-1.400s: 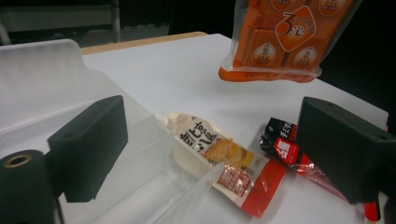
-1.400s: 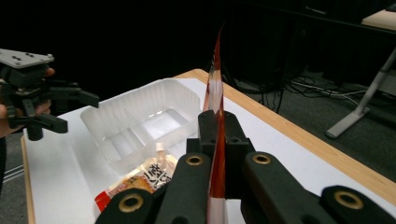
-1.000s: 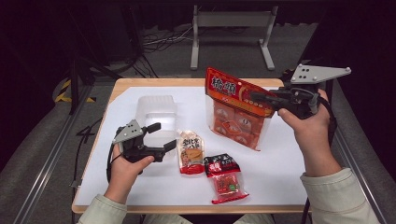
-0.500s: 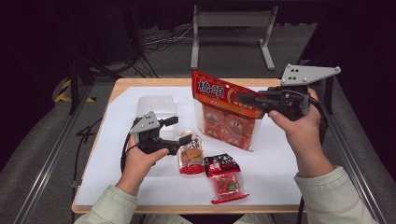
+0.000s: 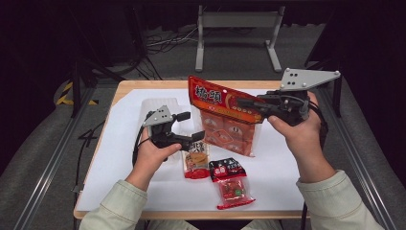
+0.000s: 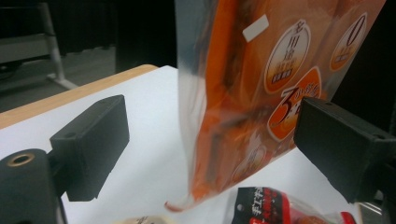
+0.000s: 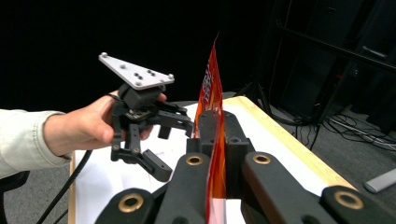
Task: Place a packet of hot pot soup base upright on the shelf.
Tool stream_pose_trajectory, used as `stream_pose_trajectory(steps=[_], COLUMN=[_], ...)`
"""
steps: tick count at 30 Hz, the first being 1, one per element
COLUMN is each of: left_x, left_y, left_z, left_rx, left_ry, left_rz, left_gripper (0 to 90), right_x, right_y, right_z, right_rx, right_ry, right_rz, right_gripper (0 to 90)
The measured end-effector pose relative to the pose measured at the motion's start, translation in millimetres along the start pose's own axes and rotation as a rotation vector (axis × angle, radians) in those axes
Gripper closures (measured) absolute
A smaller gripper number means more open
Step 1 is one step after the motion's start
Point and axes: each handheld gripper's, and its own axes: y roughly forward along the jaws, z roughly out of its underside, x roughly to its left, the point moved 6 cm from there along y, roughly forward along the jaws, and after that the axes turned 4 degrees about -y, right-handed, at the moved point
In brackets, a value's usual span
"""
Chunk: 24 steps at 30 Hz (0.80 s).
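Jaws of the right gripper (image 5: 249,104) are clamped on the top edge of the large orange-red plastic snack bag (image 5: 225,117), which hangs upright above the far right part of the white table (image 5: 119,158). Left gripper (image 5: 187,127) has its jaws spread apart around the bag's lower corner, not touching it.

Large orange-red plastic snack bag (image 5: 225,115) held above table (image 5: 119,88) centre, toward the far edge. Clear plastic container (image 5: 155,106) at far-left. Small tan-and-red snack packet (image 5: 197,159) near centre, toward the near edge; small black-and-red snack packet (image 5: 232,182) just right of it, closer to that edge.
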Motion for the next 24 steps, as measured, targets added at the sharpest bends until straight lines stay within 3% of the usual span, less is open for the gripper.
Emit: stream_pose_trajectory(steps=[3, 6, 21, 24], left_x=[-2.7, -5.8, -10.0, -9.9], left_y=[5.4, 11.5, 22.3, 22.5], left_z=[-2.2, -4.2, -0.9, 0.1], left_rx=[-0.009, -0.036, -0.025, -0.022], left_ry=[0.000, 0.047, 0.043, 0.043], left_rz=[0.045, 0.097, 0.136, 0.151], left_gripper=[10.2, 8.0, 4.5, 9.3], right_x=[2.1, 3.9, 12.7, 12.7], right_y=[4.1, 7.1, 19.6, 19.6], right_z=[-0.1, -0.6, -2.1, -1.4], right_rx=[0.000, -0.003, -0.028, -0.034], right_ry=[-0.005, -0.006, -0.012, -0.007], right_rz=[-0.011, -0.021, -0.056, -0.056], right_gripper=[90.0, 90.0, 90.0, 90.0])
